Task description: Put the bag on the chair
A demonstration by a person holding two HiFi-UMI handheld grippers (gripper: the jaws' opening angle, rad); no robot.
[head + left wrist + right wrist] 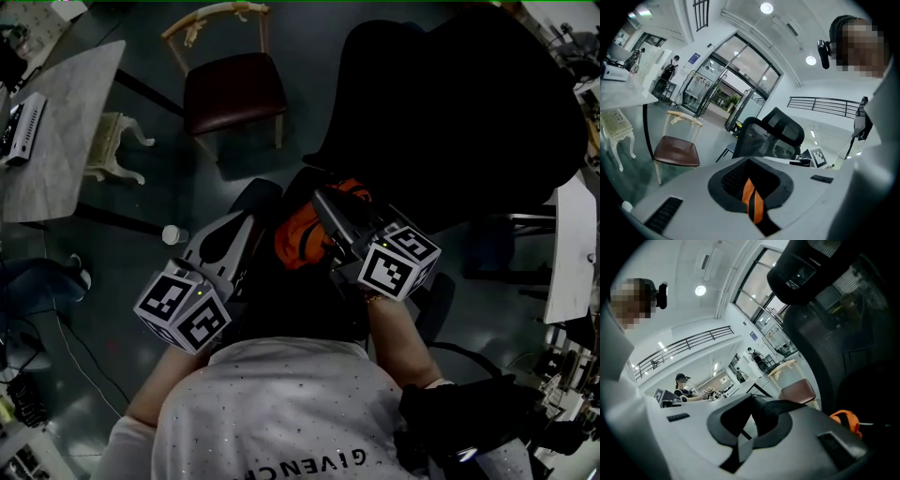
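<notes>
1. The left gripper has its jaws clenched on the orange strap (it has a black stripe).
2. The right gripper has its jaws clenched on the black strap.
3. The bag hangs between both grippers, near the person.
4. The chair stands far left, well apart from the bag.
5. A black office chair is at far right.

I count two tongs, the left tongs and right tongs; one orange-and-black fabric bag; two chairs, one wooden chair with a dark red seat and one black mesh office chair; one grey marble worktop; one small white carved side table.
</notes>
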